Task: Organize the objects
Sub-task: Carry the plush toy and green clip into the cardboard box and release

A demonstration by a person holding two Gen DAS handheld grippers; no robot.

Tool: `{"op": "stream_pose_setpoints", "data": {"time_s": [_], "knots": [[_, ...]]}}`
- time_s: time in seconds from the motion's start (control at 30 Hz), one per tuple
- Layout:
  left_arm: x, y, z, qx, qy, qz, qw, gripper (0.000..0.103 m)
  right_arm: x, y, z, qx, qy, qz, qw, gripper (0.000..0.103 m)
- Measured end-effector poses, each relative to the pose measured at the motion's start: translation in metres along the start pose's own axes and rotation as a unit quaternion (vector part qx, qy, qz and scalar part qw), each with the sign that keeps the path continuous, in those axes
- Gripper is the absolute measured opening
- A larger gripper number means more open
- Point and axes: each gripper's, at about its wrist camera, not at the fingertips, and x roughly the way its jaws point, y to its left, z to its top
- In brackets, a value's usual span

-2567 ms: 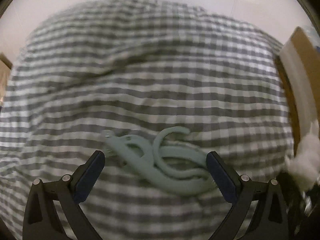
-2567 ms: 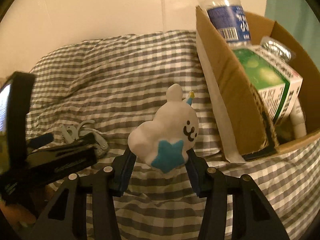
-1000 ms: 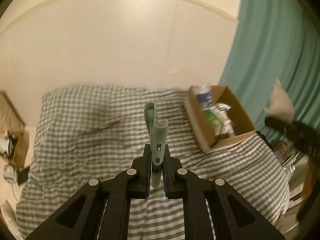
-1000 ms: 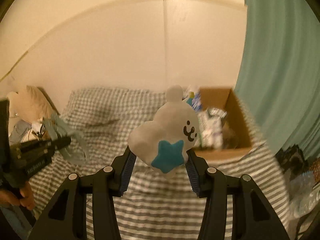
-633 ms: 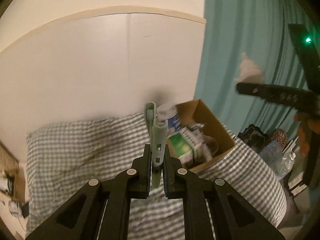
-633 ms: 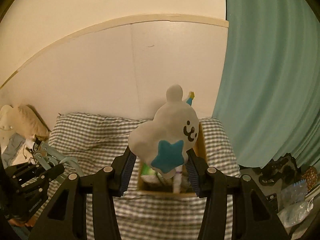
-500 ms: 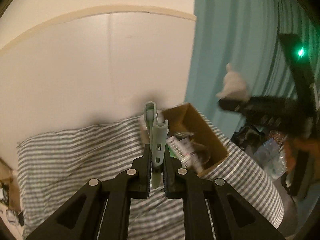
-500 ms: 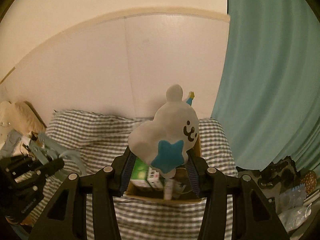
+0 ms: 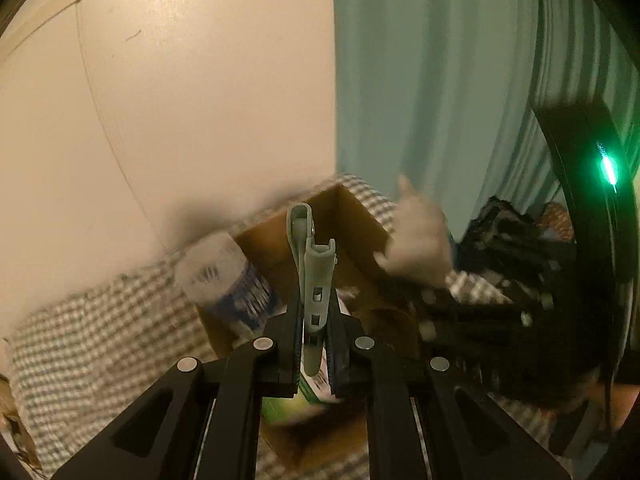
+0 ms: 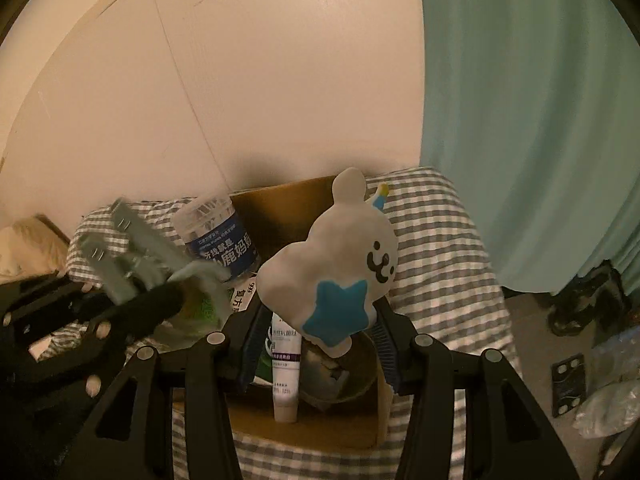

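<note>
My left gripper [image 9: 314, 344] is shut on grey-green plastic clips [image 9: 314, 276], held edge-on above the open cardboard box [image 9: 352, 216]. The clips also show in the right wrist view [image 10: 132, 248], at the left over the box. My right gripper [image 10: 316, 340] is shut on a white plush toy [image 10: 340, 256] with a blue star and a small face, held above the same box [image 10: 280, 204]. The toy appears blurred in the left wrist view [image 9: 420, 240]. The box holds a water bottle [image 10: 220, 236], a white tube [image 10: 285, 368], a green carton [image 9: 288, 404] and a round metal thing.
The box stands on a grey checked bed cover [image 10: 448, 264] against a cream wall [image 10: 260, 80]. A teal curtain [image 10: 540, 120] hangs on the right. Bags and clutter [image 10: 580, 312] lie on the floor right of the bed.
Both grippers have come down and closer to the box, which now fills more of each view. The clips and the plush toy stay gripped.
</note>
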Motion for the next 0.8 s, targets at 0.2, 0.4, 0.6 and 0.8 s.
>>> {"op": "stream_pose_setpoints", "data": {"time_s": [0.2, 0.4, 0.6, 0.8], "knots": [[0.02, 0.006, 0.021, 0.001, 0.005, 0.008, 1.0, 0.01, 0.016, -0.003, -0.013, -0.017, 0.012, -0.011, 1.0, 0.053], [0.015, 0.017, 0.018, -0.015, 0.014, 0.007, 0.9998, 0.026, -0.001, 0.002, -0.005, -0.04, 0.009, -0.013, 0.999, 0.076], [-0.042, 0.035, 0.018, -0.032, -0.015, 0.024, 0.9991, 0.07, -0.055, 0.013, -0.008, -0.072, 0.012, -0.068, 0.995, 0.08], [-0.131, 0.054, 0.009, -0.053, -0.056, 0.038, 0.9963, 0.09, -0.126, 0.026, -0.005, -0.052, -0.022, -0.096, 0.994, 0.083]]}}
